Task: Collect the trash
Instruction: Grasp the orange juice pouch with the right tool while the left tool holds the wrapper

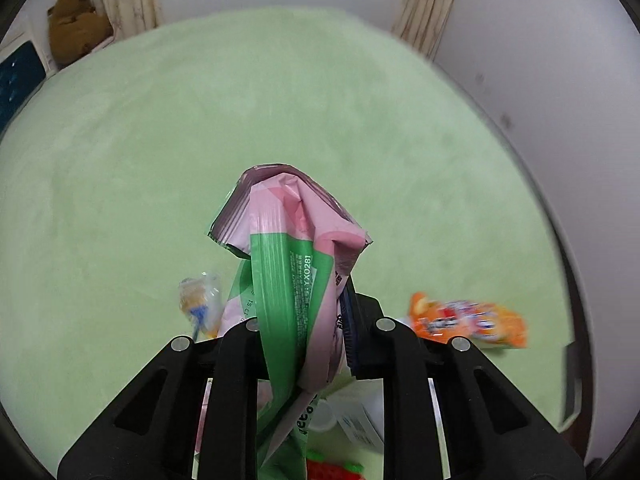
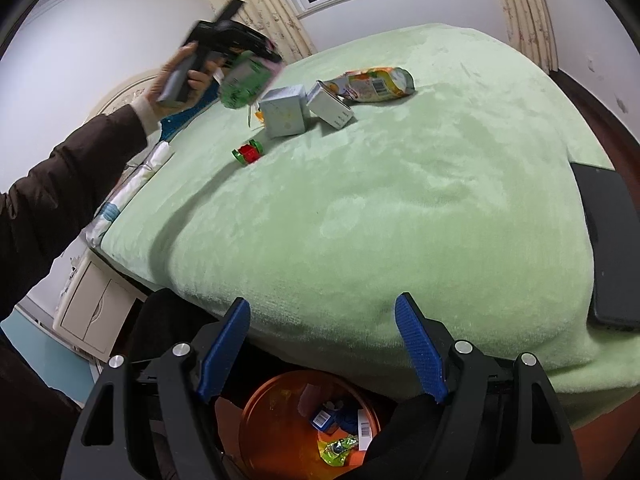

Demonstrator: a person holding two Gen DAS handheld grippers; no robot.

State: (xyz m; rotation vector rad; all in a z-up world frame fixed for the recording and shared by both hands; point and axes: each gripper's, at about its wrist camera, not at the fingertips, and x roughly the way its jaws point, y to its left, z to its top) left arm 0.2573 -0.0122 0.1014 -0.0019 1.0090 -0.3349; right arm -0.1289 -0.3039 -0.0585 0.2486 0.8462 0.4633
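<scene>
- Left tool [image 1: 304, 320] is clamped on a pink-and-green wrapper [image 1: 292, 248], which stands up crumpled between the fingers, its long axis running forward along them.
- From the right wrist view, that left tool [image 2: 240, 60] rides high over the far-left part of the bed [image 2: 400, 200], above the remaining litter.
- Right tool [image 2: 322, 344] hangs wide open and empty, directly over the orange bin [image 2: 264, 432] on the floor at the bed's near edge; some wrappers already lie inside.
- So the wrapper's route, by my reading, is back across the bed toward the right tool, then down past the edge.
- Open blanket lies between, nothing in the way.
- Waiting on the bed: two small boxes [image 2: 286, 116], an orange-yellow snack bag [image 2: 376, 84], a red-green scrap [image 2: 248, 153]. The left hand is nearer them.
- Dark flat object [image 2: 612, 248] sits at the bed's right edge; steer clear.
</scene>
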